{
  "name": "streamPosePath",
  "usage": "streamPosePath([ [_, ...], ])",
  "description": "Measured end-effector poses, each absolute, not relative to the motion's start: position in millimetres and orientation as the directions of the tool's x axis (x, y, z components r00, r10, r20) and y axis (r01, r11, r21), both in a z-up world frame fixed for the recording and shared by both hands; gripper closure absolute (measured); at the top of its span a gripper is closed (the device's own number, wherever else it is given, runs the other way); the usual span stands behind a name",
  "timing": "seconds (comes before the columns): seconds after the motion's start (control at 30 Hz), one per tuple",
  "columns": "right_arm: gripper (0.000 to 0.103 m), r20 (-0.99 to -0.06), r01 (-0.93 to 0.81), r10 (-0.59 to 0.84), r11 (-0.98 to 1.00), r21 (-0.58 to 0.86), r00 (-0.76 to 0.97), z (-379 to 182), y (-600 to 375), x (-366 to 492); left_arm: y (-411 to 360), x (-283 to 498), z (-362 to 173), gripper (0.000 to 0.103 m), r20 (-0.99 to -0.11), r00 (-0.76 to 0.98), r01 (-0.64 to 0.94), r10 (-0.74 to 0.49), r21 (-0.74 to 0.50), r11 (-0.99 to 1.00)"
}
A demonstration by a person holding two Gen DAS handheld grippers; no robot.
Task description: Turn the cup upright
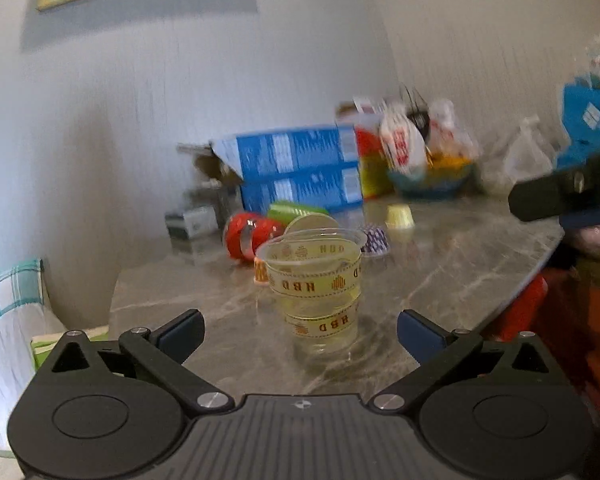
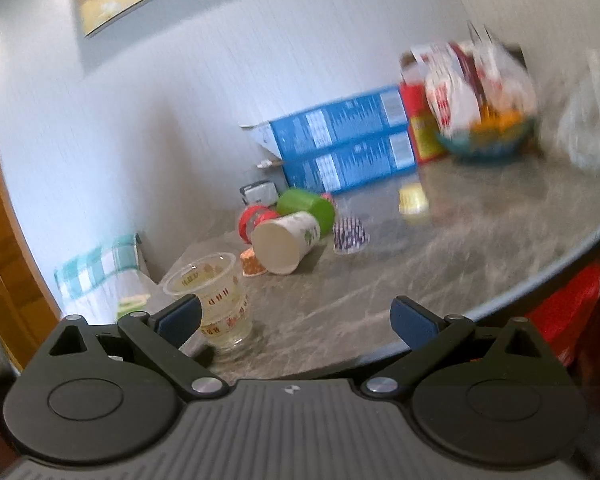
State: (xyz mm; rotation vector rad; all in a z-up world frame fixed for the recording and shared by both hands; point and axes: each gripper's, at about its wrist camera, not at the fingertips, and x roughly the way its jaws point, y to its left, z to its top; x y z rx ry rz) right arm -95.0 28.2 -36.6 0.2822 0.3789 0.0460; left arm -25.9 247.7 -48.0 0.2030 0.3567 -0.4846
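A clear plastic cup [image 1: 318, 294] with yellow printed bands stands upright on the marble table, just ahead of my open, empty left gripper [image 1: 300, 334] and between its fingers' line. It also shows in the right wrist view [image 2: 216, 300], beside the left finger of my open, empty right gripper [image 2: 296, 320]. A white paper cup [image 2: 286, 242] with a green pattern lies on its side behind it, mouth toward me. In the left wrist view only its rim [image 1: 310, 222] shows behind the clear cup.
A green cup [image 2: 308, 204], a red tape roll [image 1: 248, 236], a purple cupcake liner [image 2: 350, 234] and a yellow liner [image 1: 399, 216] lie further back. Blue boxes [image 1: 300, 172], bags and a blue bowl [image 1: 432, 182] line the wall. The table's curved edge [image 2: 500, 300] runs on the right.
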Motion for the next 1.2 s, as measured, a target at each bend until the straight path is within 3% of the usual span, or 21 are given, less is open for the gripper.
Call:
streamPosePath([
  [0.17,0.001,-0.365,0.041,-0.005,0.995,0.093,0.931,-1.0,48.1,-101.8,278.6,-18.3,9.6,0.000,-0.481,0.677,0.599,-0.558,-0.082,0.797],
  [0.27,0.001,-0.398,0.103,-0.077,0.994,0.046,0.914,16.7,54.3,-104.6,282.8,-24.3,26.1,0.000,-0.487,0.688,0.594,-0.538,-0.046,0.803],
  [0.37,0.001,-0.427,0.098,-0.063,0.993,0.059,0.902,25.1,56.1,-107.2,282.9,-23.8,28.9,0.000,-0.493,0.706,0.565,-0.508,-0.040,0.824],
  [0.5,0.001,-0.470,0.120,-0.061,0.988,0.095,0.881,18.6,48.7,-97.6,287.7,-15.2,28.4,0.000,-0.529,0.655,0.564,-0.539,-0.133,0.815],
  [1.2,0.001,-0.523,0.062,-0.012,0.995,0.079,0.852,14.6,63.2,-82.6,298.9,-14.9,33.9,0.000,-0.554,0.666,0.527,-0.499,-0.125,0.841],
])
